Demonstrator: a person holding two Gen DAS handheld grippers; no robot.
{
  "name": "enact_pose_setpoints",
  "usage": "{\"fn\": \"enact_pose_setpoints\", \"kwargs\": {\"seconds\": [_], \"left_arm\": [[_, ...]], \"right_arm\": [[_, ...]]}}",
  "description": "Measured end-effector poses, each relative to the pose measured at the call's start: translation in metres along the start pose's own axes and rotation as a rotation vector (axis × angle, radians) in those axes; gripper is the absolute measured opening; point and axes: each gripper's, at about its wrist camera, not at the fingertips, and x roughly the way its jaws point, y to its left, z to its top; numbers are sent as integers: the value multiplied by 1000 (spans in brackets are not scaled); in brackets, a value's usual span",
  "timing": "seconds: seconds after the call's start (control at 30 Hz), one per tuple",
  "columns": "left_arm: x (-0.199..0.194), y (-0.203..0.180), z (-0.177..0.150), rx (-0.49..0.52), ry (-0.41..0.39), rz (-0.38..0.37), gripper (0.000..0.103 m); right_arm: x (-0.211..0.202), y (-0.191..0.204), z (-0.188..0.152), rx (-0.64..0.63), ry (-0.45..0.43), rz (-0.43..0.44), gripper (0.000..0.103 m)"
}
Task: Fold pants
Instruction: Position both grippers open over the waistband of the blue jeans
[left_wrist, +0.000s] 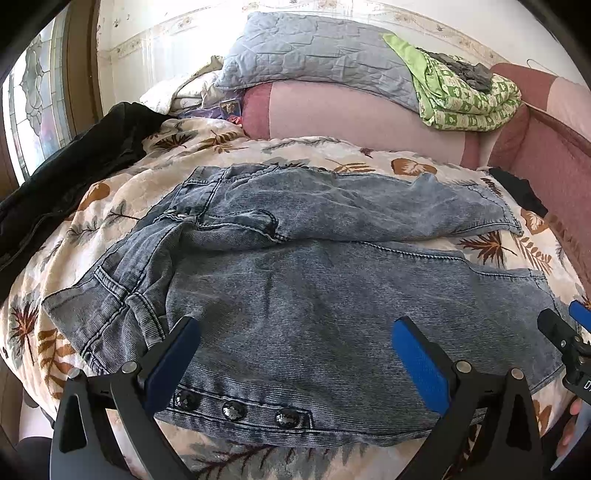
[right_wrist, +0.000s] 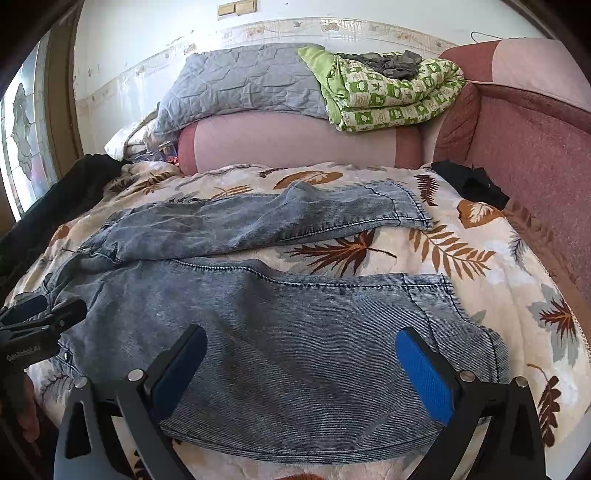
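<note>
Grey-blue washed jeans (left_wrist: 295, 280) lie spread on a leaf-print blanket (left_wrist: 110, 206), waistband to the left, both legs running right. The near leg has a row of dark studs (left_wrist: 232, 410) at its front edge. My left gripper (left_wrist: 295, 347) is open, its blue pads on either side of the near leg's upper part, close above the cloth. My right gripper (right_wrist: 301, 362) is open over the near leg's lower part (right_wrist: 295, 332), near the hem. The far leg (right_wrist: 295, 214) lies apart behind. Each gripper shows at the edge of the other's view: the right one (left_wrist: 569, 332), the left one (right_wrist: 40, 325).
A black garment (left_wrist: 74, 173) lies at the blanket's left edge, and a small black cloth (right_wrist: 469, 184) at the right. Behind stand a pink bolster (left_wrist: 351, 122), a grey quilt (left_wrist: 314, 55) and a green patterned blanket (left_wrist: 465, 96). A pink upholstered side (right_wrist: 535, 147) borders the right.
</note>
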Motion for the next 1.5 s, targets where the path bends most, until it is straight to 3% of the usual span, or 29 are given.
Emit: {"fn": "enact_pose_setpoints", "kwargs": {"seconds": [1.5], "left_arm": [[3,3,-3,2,7,8,103]], "right_arm": [[4,2,-2,-20,8,-26,103]]}}
